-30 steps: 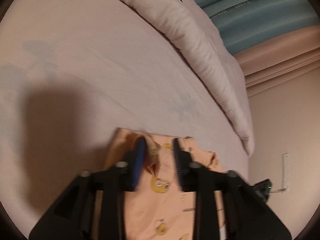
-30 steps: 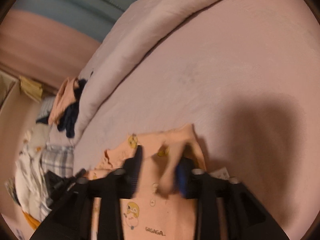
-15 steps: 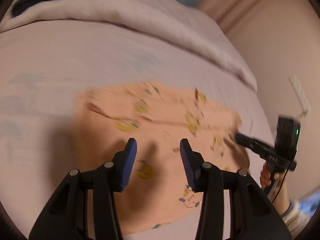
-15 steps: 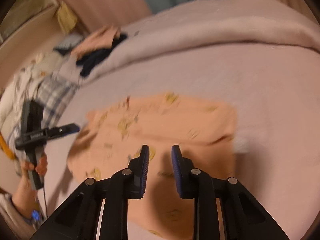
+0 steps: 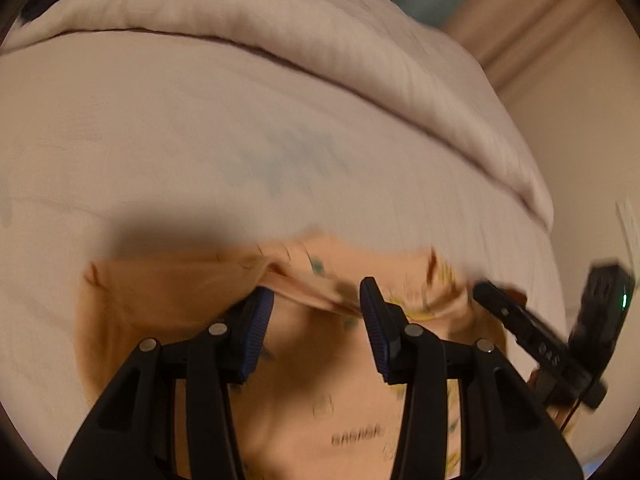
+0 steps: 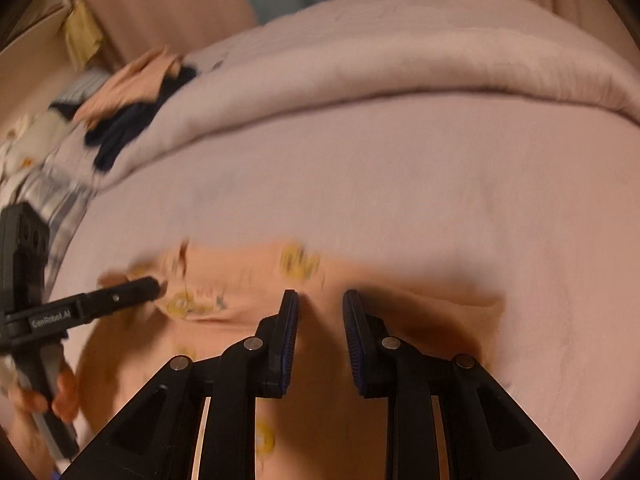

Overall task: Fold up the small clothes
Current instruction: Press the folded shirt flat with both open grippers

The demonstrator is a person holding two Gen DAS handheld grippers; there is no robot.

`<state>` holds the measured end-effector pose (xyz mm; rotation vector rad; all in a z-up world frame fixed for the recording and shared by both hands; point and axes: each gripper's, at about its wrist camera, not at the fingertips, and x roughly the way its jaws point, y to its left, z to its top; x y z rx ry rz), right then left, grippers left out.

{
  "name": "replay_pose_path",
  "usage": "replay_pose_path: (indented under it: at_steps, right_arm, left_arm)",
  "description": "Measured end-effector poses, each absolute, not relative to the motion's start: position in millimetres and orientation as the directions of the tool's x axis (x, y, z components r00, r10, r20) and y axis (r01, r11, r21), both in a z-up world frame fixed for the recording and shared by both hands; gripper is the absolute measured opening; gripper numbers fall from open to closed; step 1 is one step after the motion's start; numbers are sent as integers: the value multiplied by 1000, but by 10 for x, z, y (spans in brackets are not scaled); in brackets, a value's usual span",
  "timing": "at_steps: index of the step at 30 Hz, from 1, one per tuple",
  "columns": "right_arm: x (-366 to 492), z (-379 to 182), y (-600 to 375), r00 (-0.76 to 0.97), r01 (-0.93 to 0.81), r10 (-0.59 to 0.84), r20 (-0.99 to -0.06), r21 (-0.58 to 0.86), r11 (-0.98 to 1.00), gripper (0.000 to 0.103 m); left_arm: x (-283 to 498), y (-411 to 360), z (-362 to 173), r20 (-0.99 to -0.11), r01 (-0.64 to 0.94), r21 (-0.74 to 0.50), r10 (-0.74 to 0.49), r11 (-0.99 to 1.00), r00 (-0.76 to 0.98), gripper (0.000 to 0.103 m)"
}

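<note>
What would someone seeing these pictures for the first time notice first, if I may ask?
The peach garment with yellow cartoon prints, spread on the pale bed sheet, draws the eye first. The left gripper and the right gripper hover open right over its far edge. Beyond, a rolled duvet crosses the bed, with a heap of other clothes at its left end in the right wrist view.

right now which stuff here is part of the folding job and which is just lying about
In the job:
peach printed garment
left hand-held gripper, open
right hand-held gripper, open

Lying about:
rolled duvet
heap of other clothes
bed sheet
</note>
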<state>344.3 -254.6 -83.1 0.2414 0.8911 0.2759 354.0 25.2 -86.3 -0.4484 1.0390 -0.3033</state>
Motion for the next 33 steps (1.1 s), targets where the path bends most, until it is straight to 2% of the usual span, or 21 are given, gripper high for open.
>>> replay_pose_path:
  at_steps: [3,8,10,12,15,17,20,24,29,33]
  right_arm:
    - [3394,-739,-2669,644,-114,320,-695,327,938,26]
    - [3073,-702,-2786,670,-131,281,-687,263,956,26]
    - [2939,-675,-2761,671,-160,300,-677,263,951,26]
    - [2825,-672,-2659,632,-246,394,-667,309,919,26]
    - [2757,-811,-2464,502,-335,462,-732,328,883,26]
    - [2832,-974,-2377,447,-316,401,-799,279,907,26]
    - [3042,-1110,-2360,428,-273,364,-827,266,925,26]
    - [3441,-981,-2358,498,-227,378,-780,303,926,26]
    - [3662,-823,-2660,630,-47,348,-695,412,910,26]
    - [3416,-836,-2573,591,-138,376,-714,370,919,26]
  left_arm:
    - [3527,471,-786,-723,-29,-538,-443,843,530,43]
    - [3346,755,-713,-720,-52,-533,-420,845,553,44]
    - [3208,806,-701,-717,-39,-541,-436,840,544,44]
    - [3061,854,-688,-717,-7,-535,-450,845,533,44]
    - [2728,860,-728,-713,61,-537,-492,841,500,45]
    - [2600,837,-778,-709,89,-547,-518,832,479,46]
    - [2447,769,-876,-741,126,-505,-504,854,444,45]
    - [2423,734,-896,-751,138,-488,-495,862,437,45]
    - [2361,814,-889,-737,139,-511,-516,848,436,45]
    - [2287,847,-900,-730,160,-508,-521,846,441,46]
